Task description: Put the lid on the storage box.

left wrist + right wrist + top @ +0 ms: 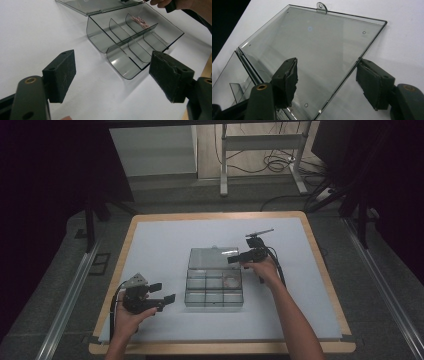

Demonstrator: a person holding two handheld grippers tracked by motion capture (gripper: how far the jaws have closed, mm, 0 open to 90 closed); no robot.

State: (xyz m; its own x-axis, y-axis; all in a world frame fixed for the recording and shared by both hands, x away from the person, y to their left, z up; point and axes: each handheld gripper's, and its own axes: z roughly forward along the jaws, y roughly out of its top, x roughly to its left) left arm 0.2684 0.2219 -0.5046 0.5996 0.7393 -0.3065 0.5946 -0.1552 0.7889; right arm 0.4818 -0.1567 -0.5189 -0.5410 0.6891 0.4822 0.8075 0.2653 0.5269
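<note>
A clear grey compartment box [214, 290] lies in the middle of the white mat [160, 245], its lid [207, 257] folded flat open behind it. One far-right compartment holds small pink pieces [141, 22]. My right gripper [234, 258] hovers at the lid's right edge. In the right gripper view it [328, 77] is open: one pad is over the lid [312, 42], the other over the mat. My left gripper [164, 292] rests at the front left, apart from the box. In its own view it [112, 72] is open, facing the box [130, 47], with nothing between the jaws.
The mat covers a wooden table [320, 265]. Beyond the far edge stand a desk frame [223, 165] and loose floor cables [275, 162]. Dark curtains hang at both sides. The mat around the box is bare.
</note>
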